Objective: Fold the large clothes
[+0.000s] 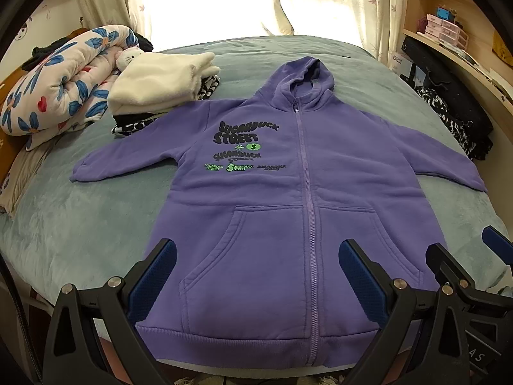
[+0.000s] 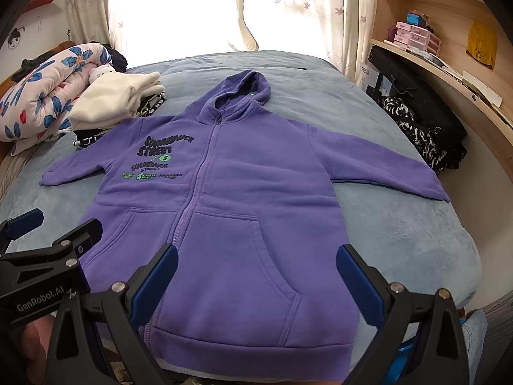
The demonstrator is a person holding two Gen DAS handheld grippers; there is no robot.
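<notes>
A purple zip hoodie [image 1: 266, 192] [image 2: 231, 199] with black and green lettering lies flat, front up, on the bed. Its sleeves spread to both sides and its hood points toward the window. My left gripper [image 1: 258, 272] hovers open above the hem, over the left pocket and zipper. My right gripper [image 2: 256, 272] hovers open above the right pocket. Neither holds cloth. In the left wrist view the right gripper [image 1: 468, 250] shows at the right edge; in the right wrist view the left gripper [image 2: 51, 227] shows at the left edge.
The bed has a grey-blue cover [image 1: 80, 218] [image 2: 400, 224]. At the back left sit a stack of folded clothes topped by a cream fleece [image 1: 160, 80] [image 2: 115, 99] and a rolled floral quilt [image 1: 61, 83]. A dark patterned pile [image 2: 416, 134] and wooden shelves [image 2: 433, 48] stand on the right.
</notes>
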